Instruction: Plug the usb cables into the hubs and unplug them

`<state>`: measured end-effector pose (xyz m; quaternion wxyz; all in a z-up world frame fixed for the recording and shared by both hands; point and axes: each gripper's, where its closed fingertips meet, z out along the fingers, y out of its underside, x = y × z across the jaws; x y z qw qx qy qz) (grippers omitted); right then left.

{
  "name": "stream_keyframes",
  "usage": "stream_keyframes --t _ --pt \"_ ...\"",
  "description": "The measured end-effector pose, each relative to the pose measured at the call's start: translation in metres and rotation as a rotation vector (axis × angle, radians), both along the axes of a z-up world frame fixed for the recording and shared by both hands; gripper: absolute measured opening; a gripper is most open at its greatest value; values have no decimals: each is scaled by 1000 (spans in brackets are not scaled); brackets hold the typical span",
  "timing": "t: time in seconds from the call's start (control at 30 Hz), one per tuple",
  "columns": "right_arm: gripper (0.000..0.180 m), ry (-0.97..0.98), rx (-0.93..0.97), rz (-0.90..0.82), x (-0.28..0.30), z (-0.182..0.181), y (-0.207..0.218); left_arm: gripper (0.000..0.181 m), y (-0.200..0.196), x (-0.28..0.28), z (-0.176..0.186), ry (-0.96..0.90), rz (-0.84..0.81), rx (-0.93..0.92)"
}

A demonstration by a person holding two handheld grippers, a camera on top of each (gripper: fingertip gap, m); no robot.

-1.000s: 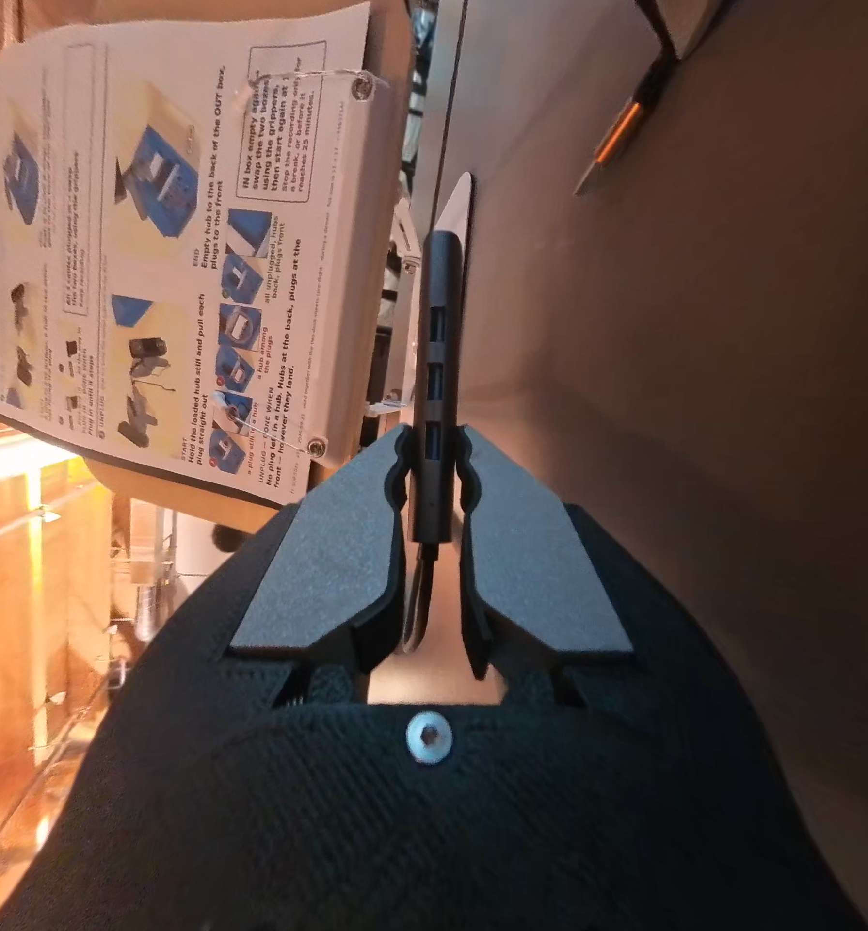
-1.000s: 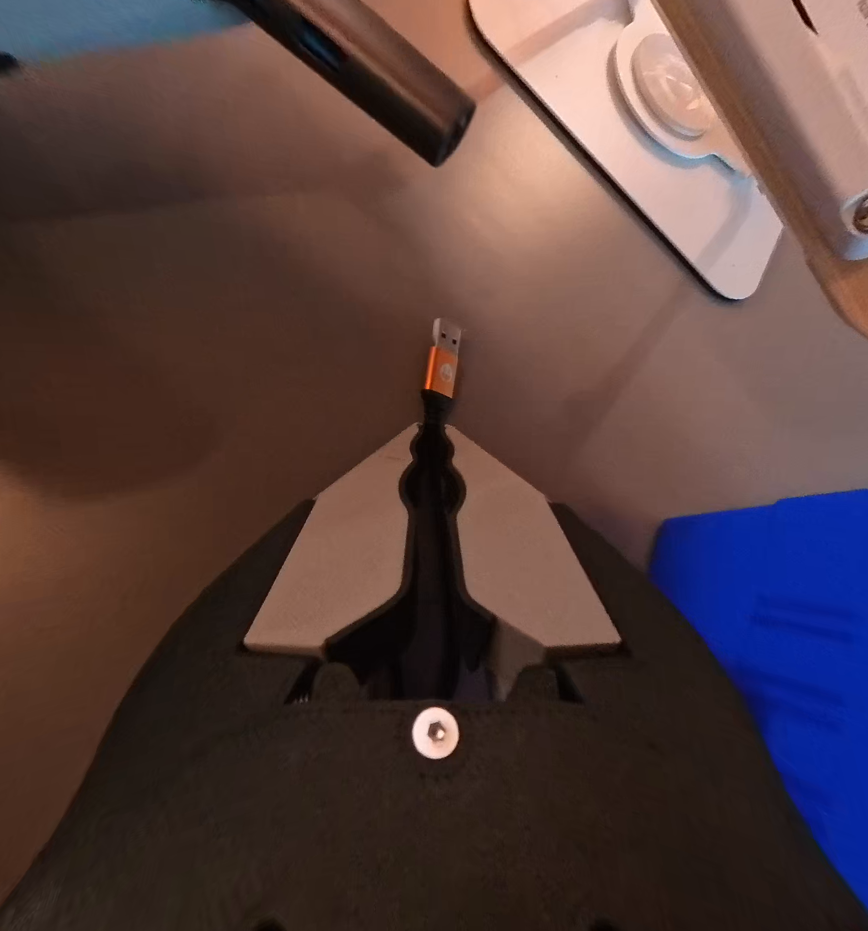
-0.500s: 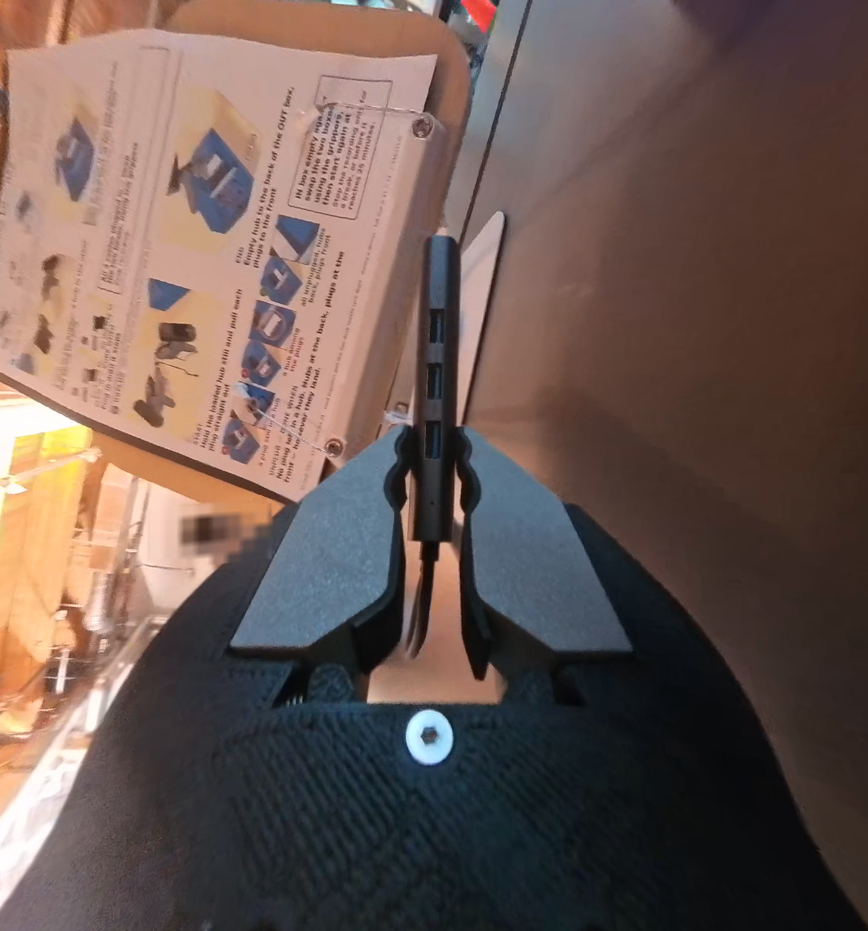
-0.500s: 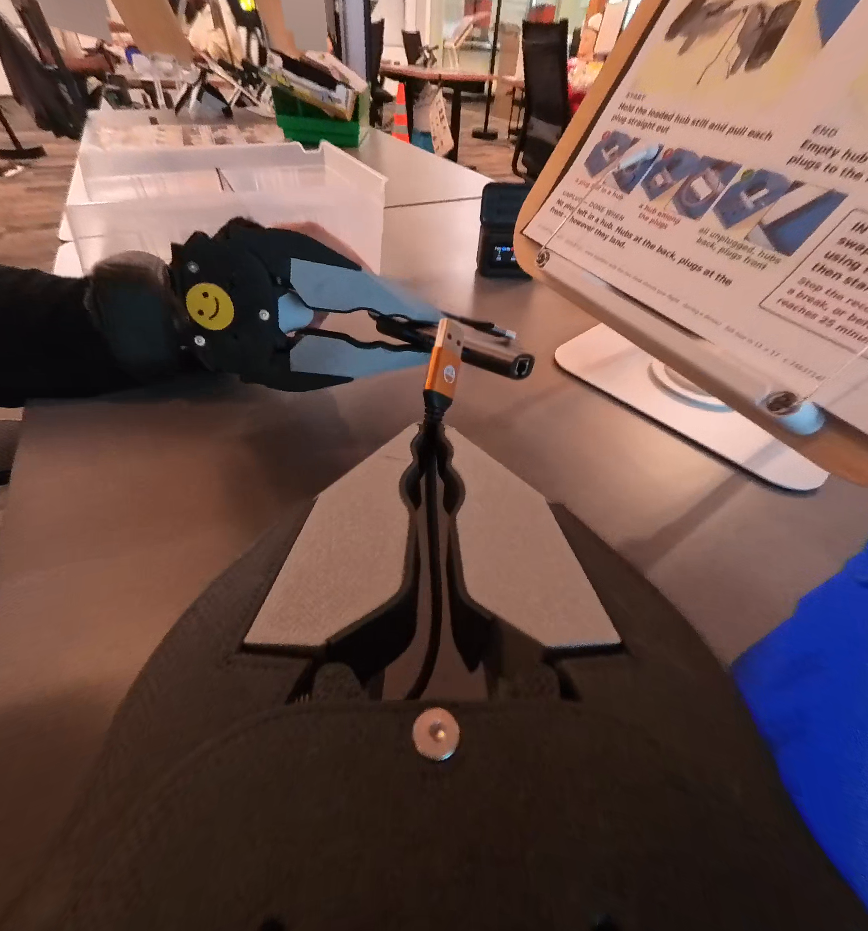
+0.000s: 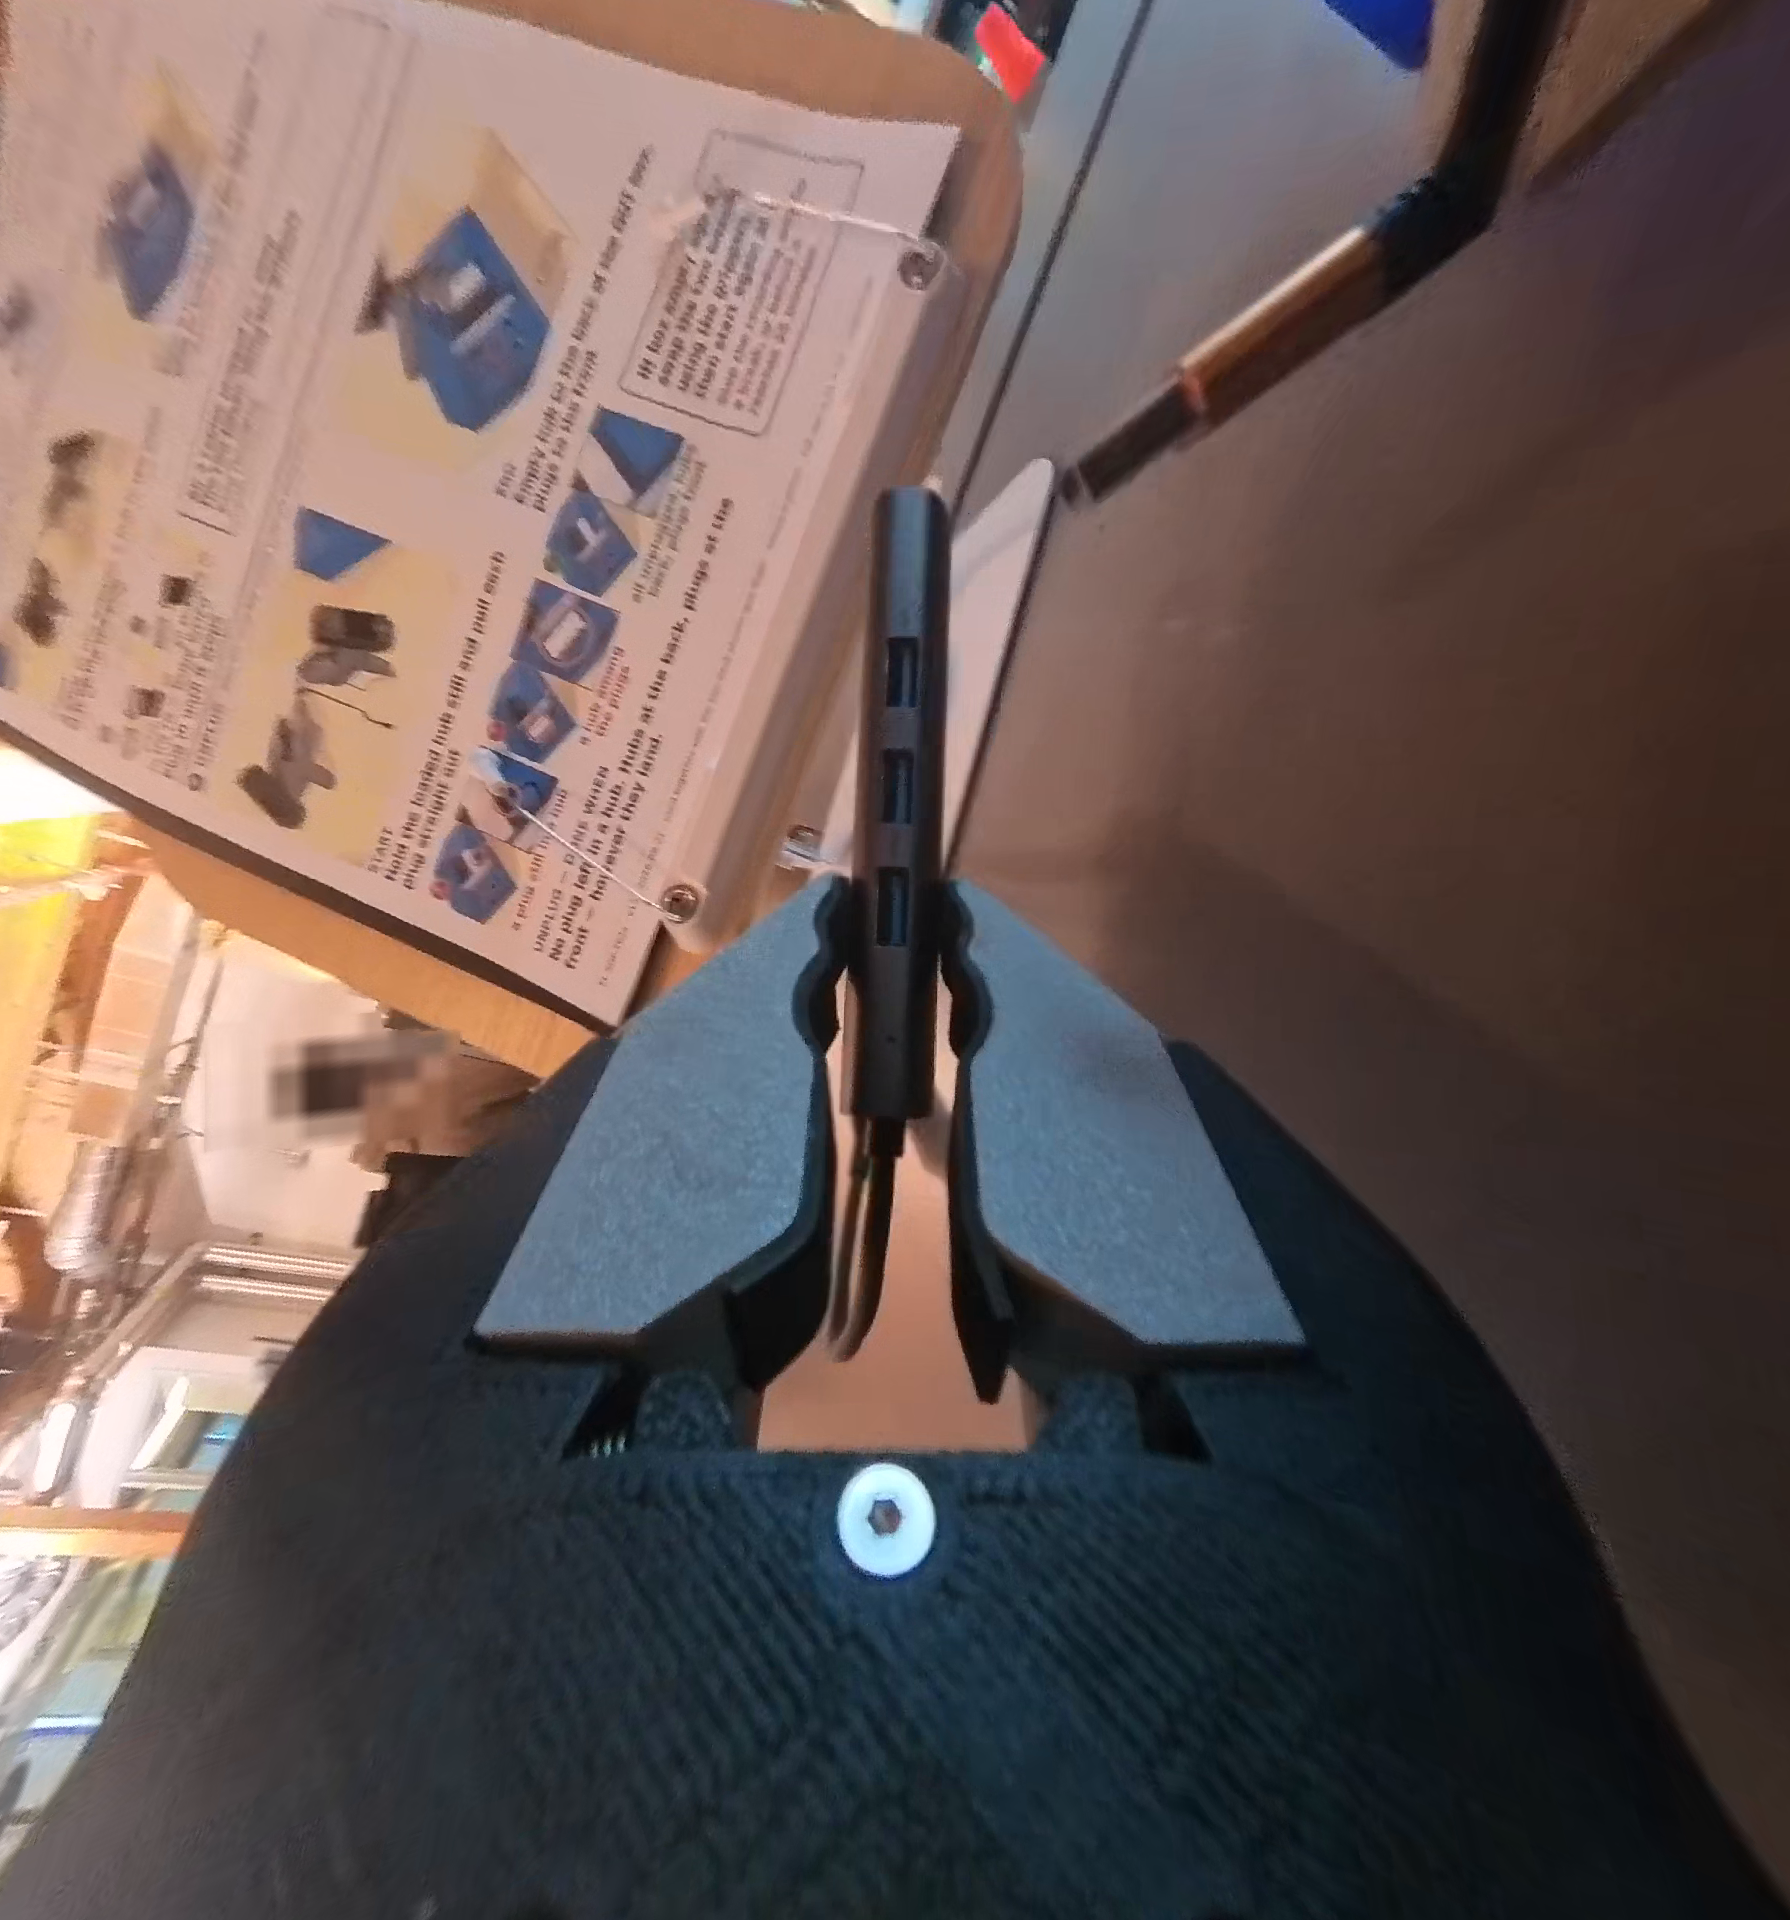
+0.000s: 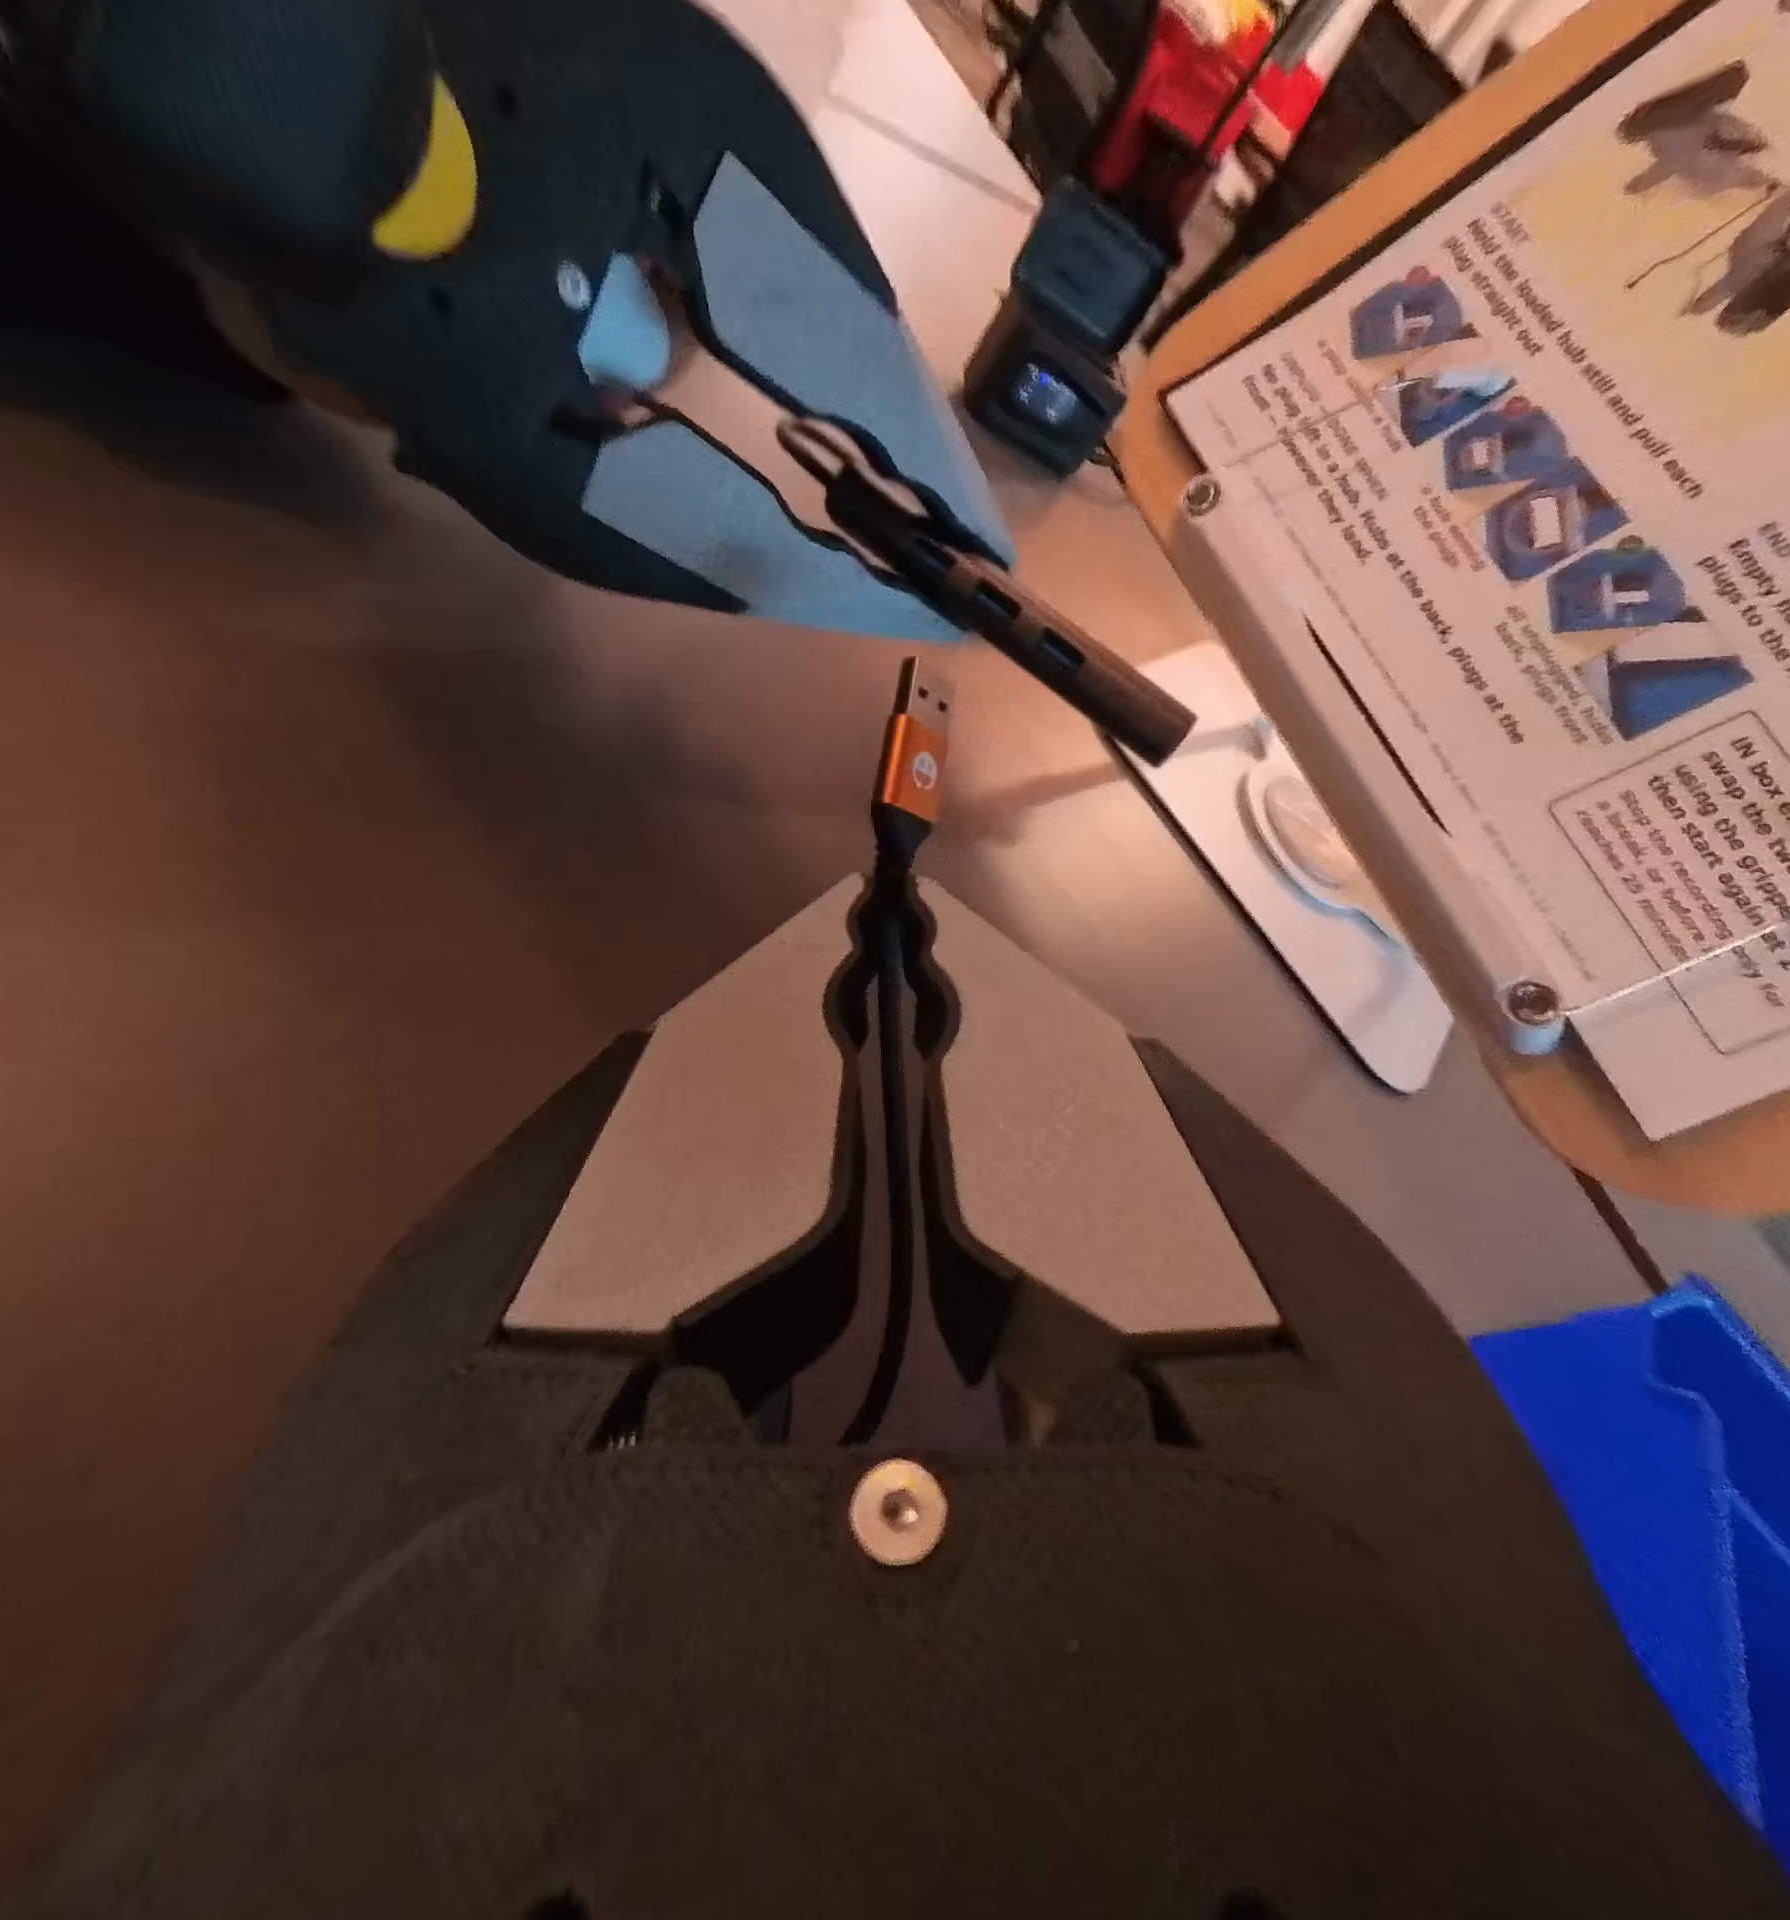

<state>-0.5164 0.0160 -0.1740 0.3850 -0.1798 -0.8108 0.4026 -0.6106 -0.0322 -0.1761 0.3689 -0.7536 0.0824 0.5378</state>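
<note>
Ports on the slim dark metal hub [image 6: 1026, 634], clamped in the left gripper [image 5: 893, 914], lie just up-right of the orange-collared USB plug [image 6: 915, 748]. Right gripper [image 6: 889, 894] pinches its black braided cable; the plug's long axis looks roughly square to the hub's.

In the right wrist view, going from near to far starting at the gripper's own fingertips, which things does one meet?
right gripper → orange USB plug → black hub held by the left gripper → small black device
</note>
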Motion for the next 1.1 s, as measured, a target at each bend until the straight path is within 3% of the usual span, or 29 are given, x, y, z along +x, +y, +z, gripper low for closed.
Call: stream_keyframes --t 0.23,0.43,0.83,1.0,1.1 --pt "0 -15 -102 -18 -2 10 12 14 -1 -1 3 0 0 23" --pt "0 16 -46 -14 -2 7 10 14 2 2 4 10 -13 24" --pt "0 123 -161 121 15 35 4 14 4 12 19 75 -50 63" --pt "0 102 -152 115 14 30 3 14 3 10 18 61 -47 64" --pt "0 21 -72 29 1 7 11 14 2 6 7 15 -38 25"
